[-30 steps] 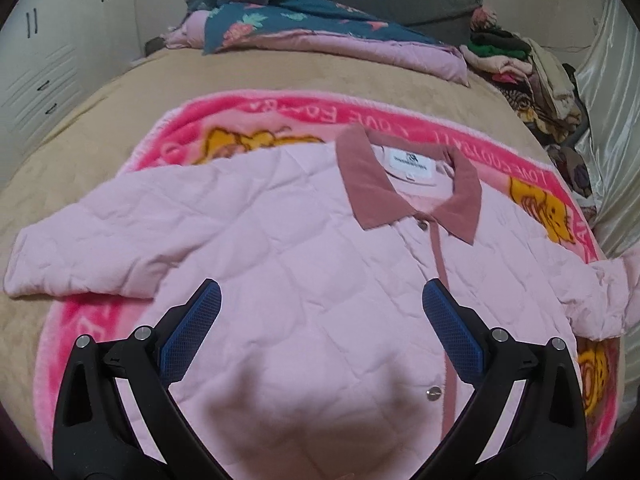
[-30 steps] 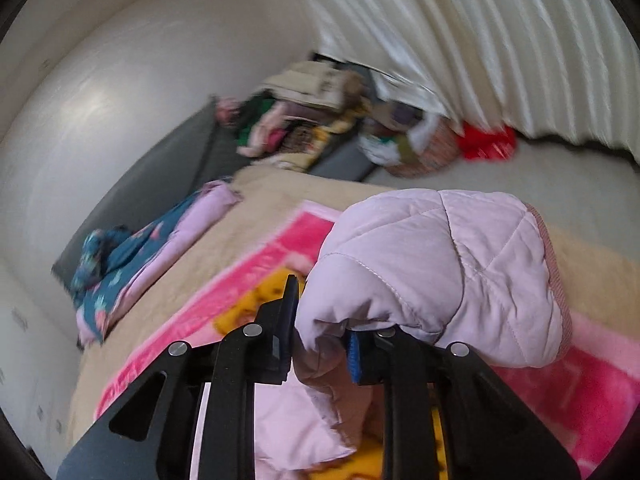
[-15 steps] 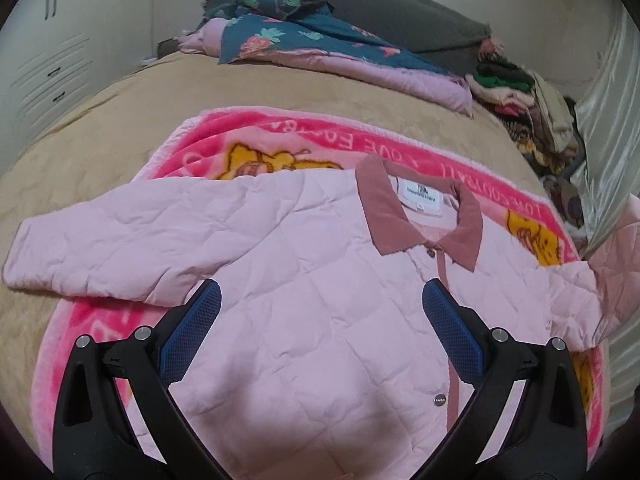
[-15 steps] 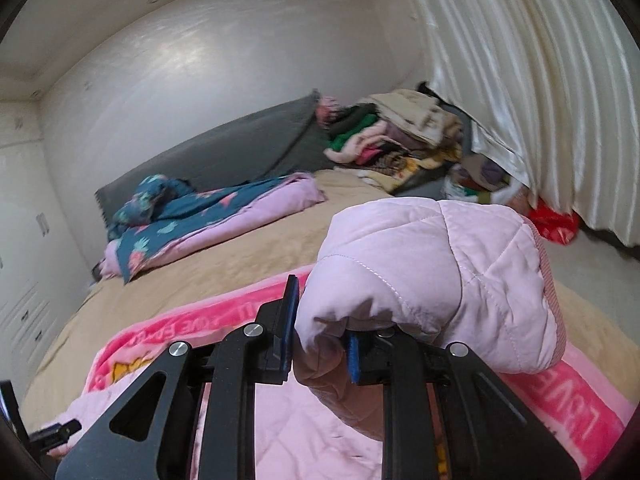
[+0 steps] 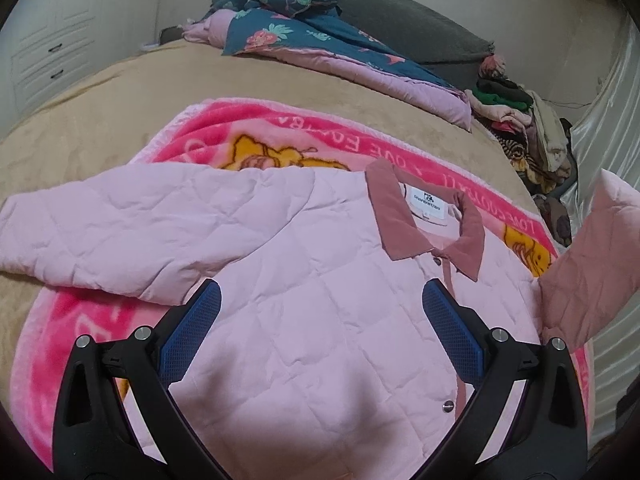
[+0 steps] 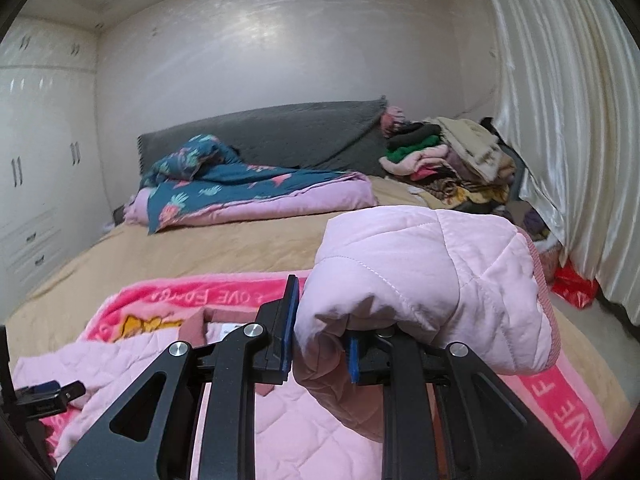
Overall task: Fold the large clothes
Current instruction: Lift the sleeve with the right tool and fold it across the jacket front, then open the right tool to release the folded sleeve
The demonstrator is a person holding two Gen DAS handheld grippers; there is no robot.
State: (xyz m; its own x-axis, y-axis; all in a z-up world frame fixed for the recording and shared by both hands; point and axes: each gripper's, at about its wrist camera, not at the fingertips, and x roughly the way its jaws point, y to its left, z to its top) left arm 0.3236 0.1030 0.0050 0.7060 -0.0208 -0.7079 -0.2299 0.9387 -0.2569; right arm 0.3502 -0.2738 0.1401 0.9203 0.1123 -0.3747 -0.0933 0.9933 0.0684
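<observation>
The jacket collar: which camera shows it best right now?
Left wrist view. The collar lies fully visible there, with its label, on the pink jacket. The right wrist view shows only a sliver of it, left of the right gripper clamping the sleeve.

The jacket (image 5: 328,320) lies on a blanket (image 5: 80,332) below the left gripper (image 5: 320,316); a quilt (image 5: 340,52) lies beyond.

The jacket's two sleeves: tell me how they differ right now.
The far sleeve lies flat, stretched out over the pink blanket onto the tan bedspread; the near sleeve is lifted off the bed. The far sleeve is untouched, with the left tool open above the jacket body; the near sleeve is pinched at its cuff end in the right tool. Both are the same pale pink quilted fabric.
</observation>
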